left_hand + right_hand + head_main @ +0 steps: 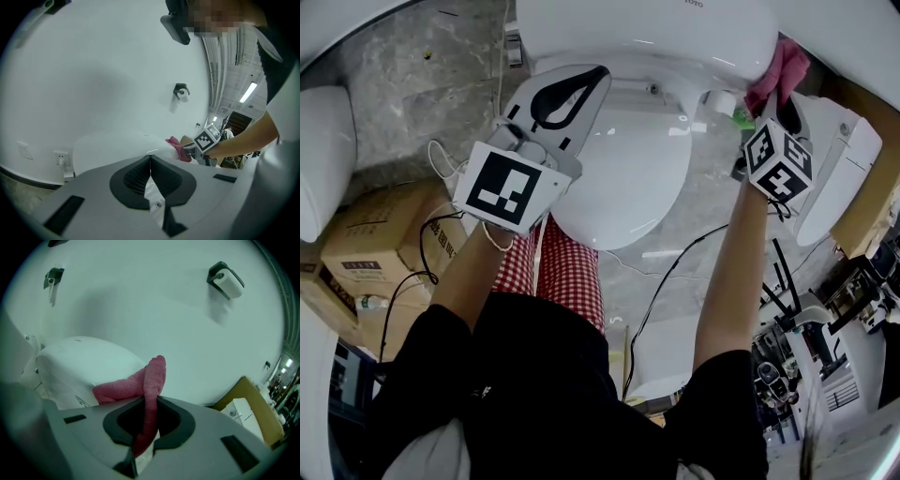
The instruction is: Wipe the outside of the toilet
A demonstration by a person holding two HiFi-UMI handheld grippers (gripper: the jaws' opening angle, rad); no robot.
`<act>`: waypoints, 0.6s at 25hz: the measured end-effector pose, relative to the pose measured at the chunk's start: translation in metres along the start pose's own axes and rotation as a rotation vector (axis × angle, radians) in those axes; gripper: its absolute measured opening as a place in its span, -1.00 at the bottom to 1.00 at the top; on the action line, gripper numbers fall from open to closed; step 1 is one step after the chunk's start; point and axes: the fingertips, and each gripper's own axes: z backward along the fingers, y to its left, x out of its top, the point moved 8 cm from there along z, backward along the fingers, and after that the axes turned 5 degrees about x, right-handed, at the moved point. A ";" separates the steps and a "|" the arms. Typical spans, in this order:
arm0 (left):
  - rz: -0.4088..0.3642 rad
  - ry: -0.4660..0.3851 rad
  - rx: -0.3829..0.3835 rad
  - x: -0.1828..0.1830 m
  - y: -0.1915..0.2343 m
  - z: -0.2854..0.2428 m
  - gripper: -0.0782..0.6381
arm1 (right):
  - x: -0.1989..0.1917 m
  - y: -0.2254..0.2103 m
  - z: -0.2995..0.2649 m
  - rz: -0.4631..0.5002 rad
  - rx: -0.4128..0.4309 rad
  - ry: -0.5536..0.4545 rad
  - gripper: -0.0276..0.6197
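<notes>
Cloth (151, 380): soft, light; it is pinched mid-fold by the right gripper (146, 427) and laid against the far right side of the toilet (656, 33), judged hard and slippery. Left gripper (150, 185) is held closed, empty, above the lid (623, 183).

Glossy toilet (647, 37), terry cloth (140, 385)

The toilet tank (675, 28) bears a small "TOTO" mark; nothing else is legible.

The grey marbled floor (412, 84) carries the white toilet (628, 178). A cardboard box (370, 239) sits on it at the left.
</notes>
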 end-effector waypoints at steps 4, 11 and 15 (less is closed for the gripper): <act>0.006 0.006 0.000 -0.004 0.000 -0.002 -0.76 | -0.003 -0.004 -0.003 -0.027 0.011 0.000 -0.75; 0.000 0.017 0.004 -0.012 -0.007 -0.007 -0.76 | -0.027 -0.013 -0.018 -0.121 0.053 0.100 -0.74; -0.002 0.030 0.008 -0.015 -0.011 -0.004 -0.76 | -0.043 -0.019 -0.009 -0.175 0.009 0.113 -0.74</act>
